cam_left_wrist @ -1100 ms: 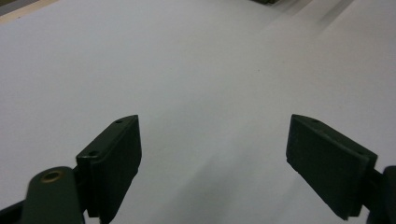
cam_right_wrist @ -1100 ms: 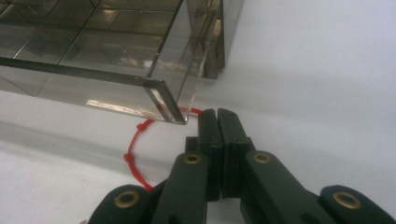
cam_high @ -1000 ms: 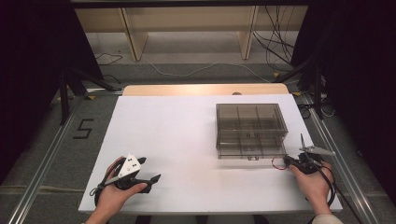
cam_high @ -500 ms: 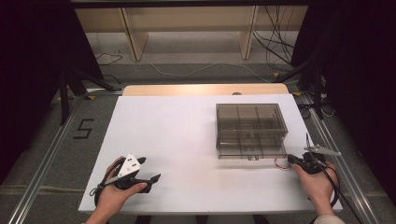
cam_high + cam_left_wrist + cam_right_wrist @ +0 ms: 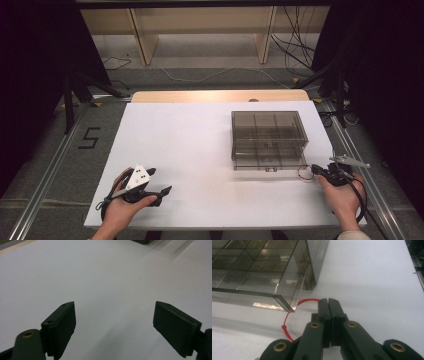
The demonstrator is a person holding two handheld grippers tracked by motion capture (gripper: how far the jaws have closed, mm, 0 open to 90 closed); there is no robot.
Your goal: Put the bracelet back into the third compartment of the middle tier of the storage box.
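A smoky see-through box [image 5: 268, 137] with several compartments stands on the right half of the white table [image 5: 200, 135]. In the right gripper view its lower drawer [image 5: 249, 293] juts toward me. A thin red string loop [image 5: 287, 315] curves from the drawer's near corner to my right gripper [image 5: 328, 300], which is shut on it. In the high view that gripper [image 5: 316, 169] sits just right of the box's front corner, with the red string [image 5: 302, 173] beside it. My left gripper [image 5: 160, 181] rests at the front left, open, with bare table between its jaws [image 5: 115, 312].
The table's right edge [image 5: 345, 170] runs close behind my right hand, with a metal rail past it. A wooden strip [image 5: 220, 96] borders the far edge. Cables lie on the floor beyond. A "5" is marked on the floor at left.
My right gripper has drifted slightly to the right with the red string. The left gripper has stayed where it was.
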